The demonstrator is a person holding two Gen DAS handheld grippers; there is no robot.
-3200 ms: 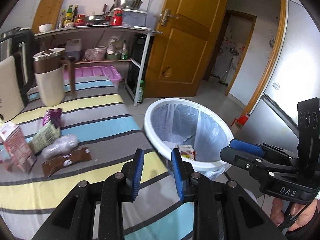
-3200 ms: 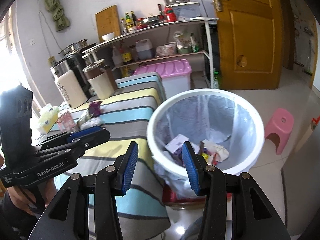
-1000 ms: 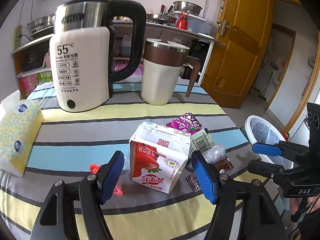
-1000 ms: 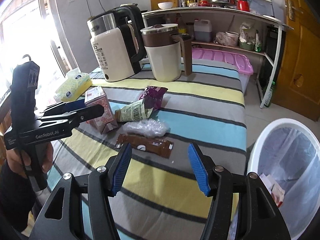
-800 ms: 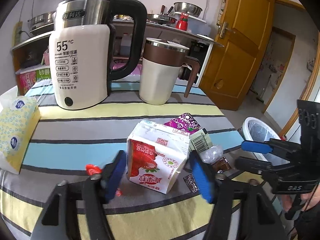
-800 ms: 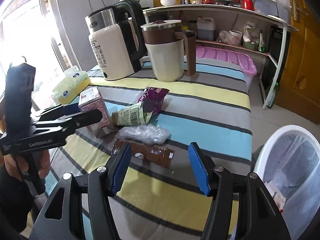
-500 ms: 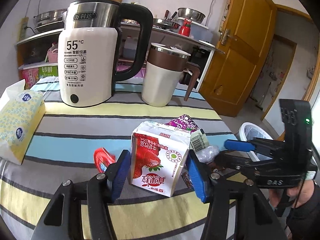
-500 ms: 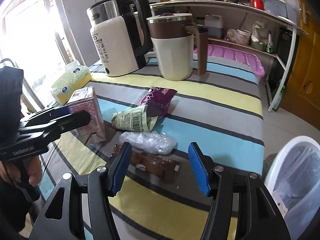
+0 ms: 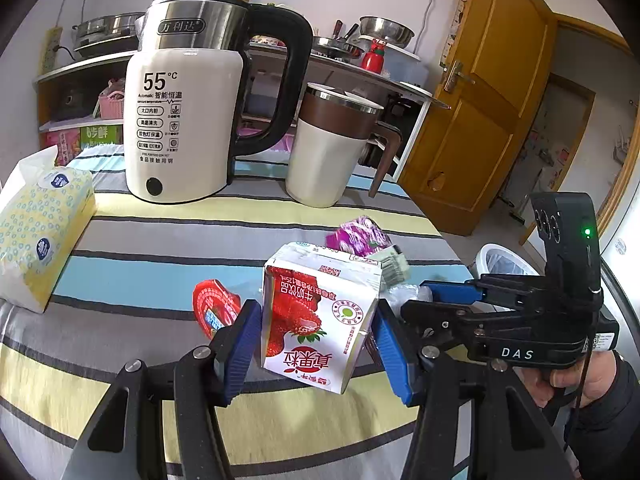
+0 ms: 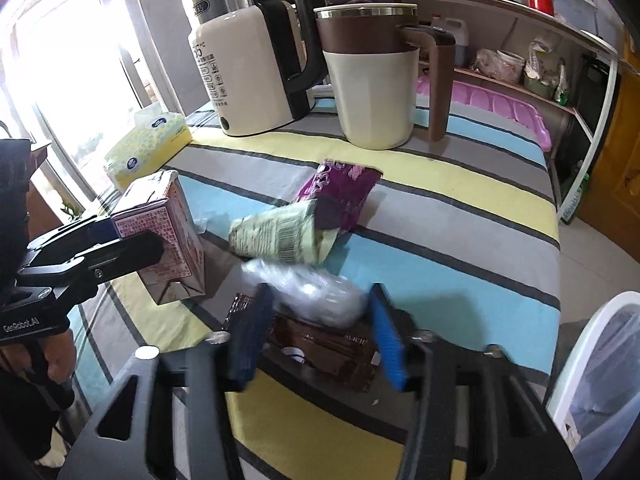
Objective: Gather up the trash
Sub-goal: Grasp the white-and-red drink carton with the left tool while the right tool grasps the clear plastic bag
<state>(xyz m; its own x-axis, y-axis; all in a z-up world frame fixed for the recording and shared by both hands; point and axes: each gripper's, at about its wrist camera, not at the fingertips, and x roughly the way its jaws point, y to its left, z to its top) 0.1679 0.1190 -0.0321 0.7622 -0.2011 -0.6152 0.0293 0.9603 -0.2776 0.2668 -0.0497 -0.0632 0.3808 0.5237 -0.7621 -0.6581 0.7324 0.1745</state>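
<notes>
Item: strawberry milk carton, small and gable-topped; red strawberry artwork and Chinese print on the white front panel, pink printed text on its side. It stands tilted on the striped tablecloth, set between the blue pads of the left gripper; both pads meet its sides, so the carton is gripped across its width.

Item: clear crumpled plastic, a glossy, translucent wad. It lies on top of the brown wrapper, between the blue pads of the right gripper, whose jaws are closing around it; the motion blur leaves contact with the pads unclear.

Item: brown wrapper, flat, dark, with faint lettering and a small white mark, lying under the plastic at the near side of the cloth.

Item: pale green packet, creased, showing a barcode, just beyond the plastic and overlapping the purple packet.

Item: red foil wrapper, lying just left of the carton.

Item: white bin with a clear liner, beside the table at the right.

Also on the cloth: white kettle, brown-and-cream jug, yellow tissue pack.
</notes>
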